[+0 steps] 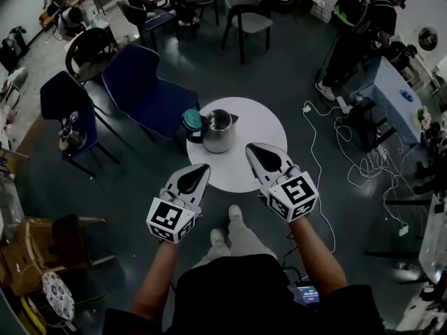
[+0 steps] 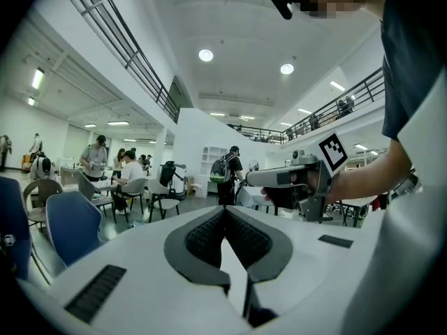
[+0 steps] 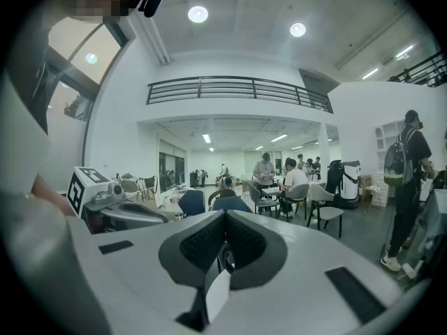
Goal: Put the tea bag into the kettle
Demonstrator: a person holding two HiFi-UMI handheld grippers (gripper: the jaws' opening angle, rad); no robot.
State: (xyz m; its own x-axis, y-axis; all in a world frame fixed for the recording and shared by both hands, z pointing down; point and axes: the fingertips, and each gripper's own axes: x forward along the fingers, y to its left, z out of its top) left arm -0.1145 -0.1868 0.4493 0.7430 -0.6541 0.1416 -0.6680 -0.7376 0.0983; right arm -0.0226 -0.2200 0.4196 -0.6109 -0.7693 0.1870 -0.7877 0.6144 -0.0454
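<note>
We count one kettle [image 1: 218,131], a rounded steel pot with an open top. It stands on the far left part of the single round white table [image 1: 262,128]. One teal-topped jar [image 1: 192,123] touches the kettle's left side. We cannot make out the tea bag in any view.

Two grippers hang over the table's near edge. Each has a smooth white shell and ribbed dark pads. The left gripper [image 1: 201,167] [image 2: 225,212] has its jaws pressed together with nothing between them. The right gripper [image 1: 253,148] [image 3: 225,216] is closed the same way.

Beyond the table's left edge stand two dark blue chairs [image 1: 143,89]. White cables [image 1: 349,160] trail over the grey floor to the right.
</note>
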